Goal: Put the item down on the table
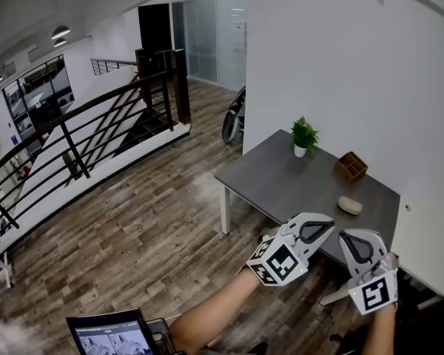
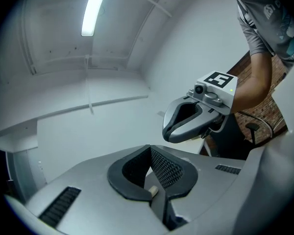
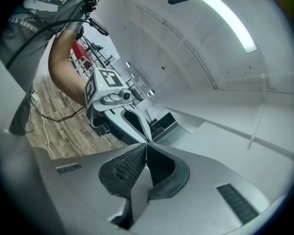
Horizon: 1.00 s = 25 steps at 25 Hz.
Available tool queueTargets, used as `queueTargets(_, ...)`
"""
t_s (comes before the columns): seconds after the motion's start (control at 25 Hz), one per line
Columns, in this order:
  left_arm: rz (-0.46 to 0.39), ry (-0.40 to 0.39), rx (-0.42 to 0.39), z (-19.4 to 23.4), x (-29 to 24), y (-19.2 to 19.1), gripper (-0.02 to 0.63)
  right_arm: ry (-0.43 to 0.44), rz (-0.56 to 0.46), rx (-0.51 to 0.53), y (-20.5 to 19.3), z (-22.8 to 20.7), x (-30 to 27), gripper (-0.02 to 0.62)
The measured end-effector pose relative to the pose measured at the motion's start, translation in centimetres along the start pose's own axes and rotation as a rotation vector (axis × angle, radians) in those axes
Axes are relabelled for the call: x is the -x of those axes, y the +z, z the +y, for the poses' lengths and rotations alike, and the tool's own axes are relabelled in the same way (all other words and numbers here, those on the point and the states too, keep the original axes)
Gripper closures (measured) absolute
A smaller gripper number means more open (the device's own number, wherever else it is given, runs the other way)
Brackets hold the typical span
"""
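A beige oval item (image 1: 350, 205) lies on the grey table (image 1: 281, 176), near its right end. Both grippers hover side by side just short of the table's near edge. My left gripper (image 1: 330, 223) is shut and holds nothing; in its own view its jaw tips (image 2: 149, 148) meet, with white wall beyond. To its right, my right gripper (image 1: 348, 234) is also shut and empty, its tips (image 3: 146, 144) pressed together. Each gripper shows in the other's view: the right gripper (image 2: 186, 124) and the left gripper (image 3: 122, 116).
On the table's far side stand a small potted plant (image 1: 303, 135) and a wooden box (image 1: 351, 166). A white wall (image 1: 340, 72) runs behind the table. A dark railing (image 1: 96, 132) borders the wood floor at left, a wheeled object (image 1: 233, 117) rests by the wall, and a screen (image 1: 111, 335) is at bottom left.
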State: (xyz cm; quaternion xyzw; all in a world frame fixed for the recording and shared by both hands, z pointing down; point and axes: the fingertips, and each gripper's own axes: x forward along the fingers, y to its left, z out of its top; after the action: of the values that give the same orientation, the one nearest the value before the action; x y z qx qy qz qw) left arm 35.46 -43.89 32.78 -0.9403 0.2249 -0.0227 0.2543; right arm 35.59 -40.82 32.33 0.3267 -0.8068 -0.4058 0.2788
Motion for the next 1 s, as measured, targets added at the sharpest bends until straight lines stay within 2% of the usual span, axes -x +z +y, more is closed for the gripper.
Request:
queueTargets(0.12, 0.012, -0.008, 0.0, 0.0, 5.3, -0.7, 0.609, -0.011, -0.028, -0.034, 4.1, 2.2, -1.9, 0.588)
queueTargets(0.36, 0.044, -0.009, 0.041, -0.1, 15.1, -3.2, 0.609, 0.025, -0.031, -0.066, 11.9, 8.0, -6.0, 0.588)
queueTargets(0.6, 0.002, -0.019, 0.044, -1.7, 21.6, -0.8, 0.609, 0.027, -0.002, -0.035, 18.8, 11.7, -5.1, 0.588)
queueTargets(1.0, -0.022, -0.02, 0.036, -6.8, 27.0, 3.7, 0.609, 0.018, 0.021, -0.019, 25.2, 15.2, -0.1, 0.588)
